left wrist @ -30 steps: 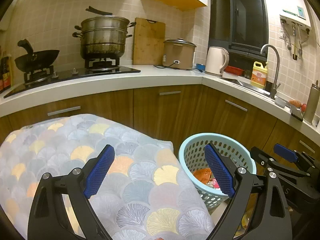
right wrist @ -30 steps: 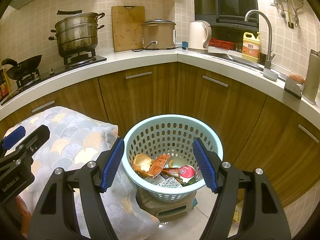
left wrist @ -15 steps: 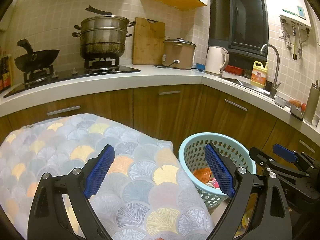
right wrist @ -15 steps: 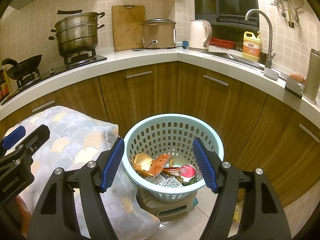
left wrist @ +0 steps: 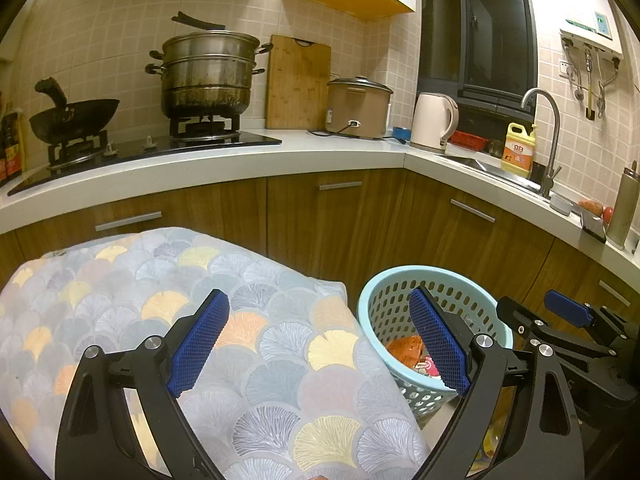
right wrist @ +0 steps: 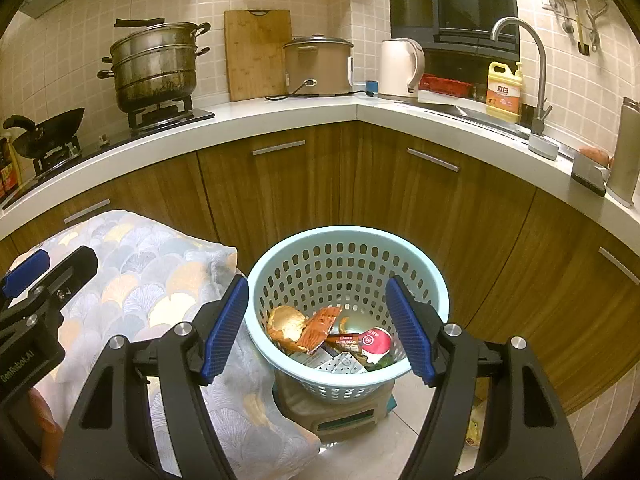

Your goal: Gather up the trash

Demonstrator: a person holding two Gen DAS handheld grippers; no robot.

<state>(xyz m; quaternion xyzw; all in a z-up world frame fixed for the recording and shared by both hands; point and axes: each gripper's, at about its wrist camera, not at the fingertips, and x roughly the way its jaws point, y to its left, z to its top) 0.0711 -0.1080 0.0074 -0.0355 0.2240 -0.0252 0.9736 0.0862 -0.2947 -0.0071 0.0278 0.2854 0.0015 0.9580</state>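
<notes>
Hovering side by side, both tools point slightly downward with their jaws spread wide and nothing between the blue pads. The left gripper hangs over a cloth with a fan-shell pattern that drapes a low table, while the right gripper sits above the pale blue perforated basket just beside that cloth's hanging edge. The basket rests on a small beige stool-like stand on the tiled floor. Inside the basket lies the trash: an orange peel, a reddish-brown wrapper, a round red-and-white lid, a dark printed packet and a pale dotted packet, all heaped at the bottom. From the left camera only a bit of orange and pink scrap shows over the rim.

Behind the basket run wooden cabinet doors with metal handles under a white counter that bends round the corner. On it, from the left, stand a black wok on a burner, a stacked steel steamer pot, a wooden cutting board leaning on the tiles, a rice cooker, a cream kettle, then a yellow detergent bottle by the tap
</notes>
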